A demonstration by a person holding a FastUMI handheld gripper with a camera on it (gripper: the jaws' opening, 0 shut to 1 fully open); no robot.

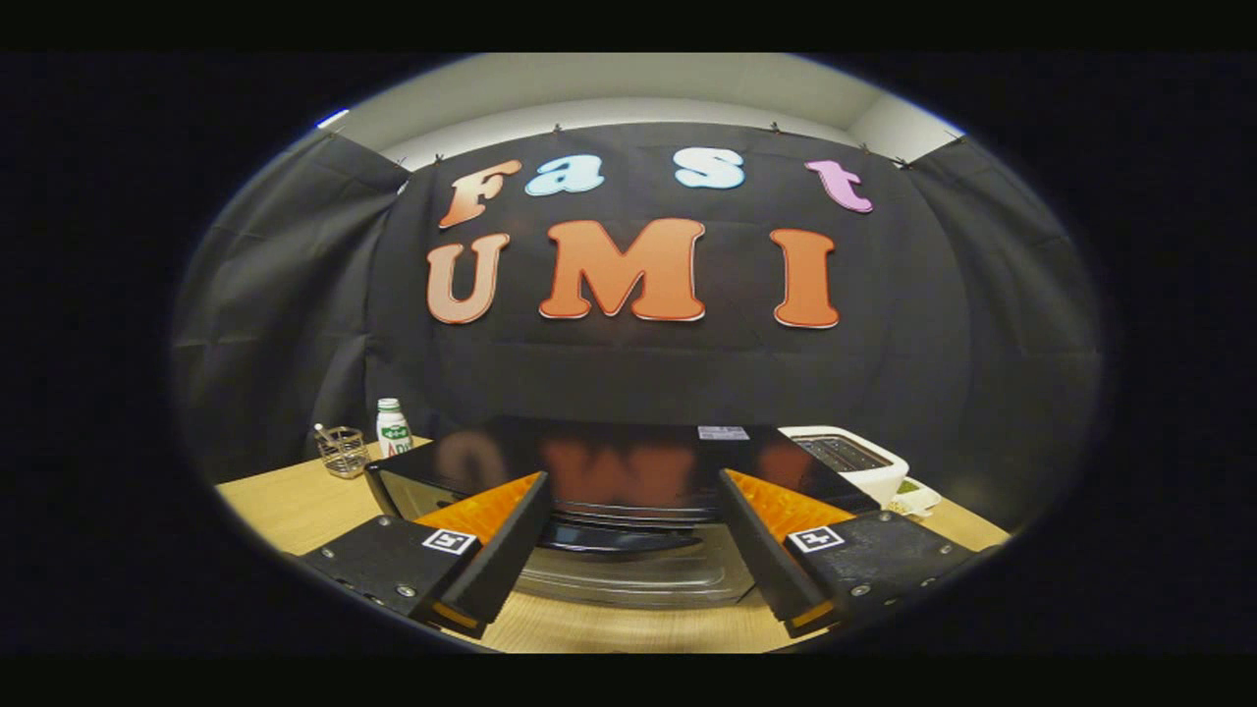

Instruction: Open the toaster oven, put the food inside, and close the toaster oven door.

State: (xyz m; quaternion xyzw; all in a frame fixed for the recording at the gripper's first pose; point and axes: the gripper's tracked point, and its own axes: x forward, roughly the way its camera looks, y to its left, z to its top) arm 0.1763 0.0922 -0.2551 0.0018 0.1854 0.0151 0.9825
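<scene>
Jaws spread wide, nothing between them but open air, hovering over the wooden worktop [295,506]. Fingers [491,545] angled inward toward one another, each carrying a small square marker on its top face. Directly ahead, and seen through the gap between the jaws: toaster oven [628,511], dark and glossy on top, curved glass door [638,574] facing the gripper [633,560] and looking shut, a bar-like handle running across its upper edge. Not touching either finger, though close in front of them. Beyond the left finger, well back on the worktop: small wire basket [343,451], and just beside it a white bottle [393,429] with a green label and white cap, standing upright. Beyond the right finger, behind the oven's far corner: white slot toaster [852,460], with something small and pale [913,499] beside it, too blurred to identify. Food not identifiable anywhere ahead of the jaws.
</scene>
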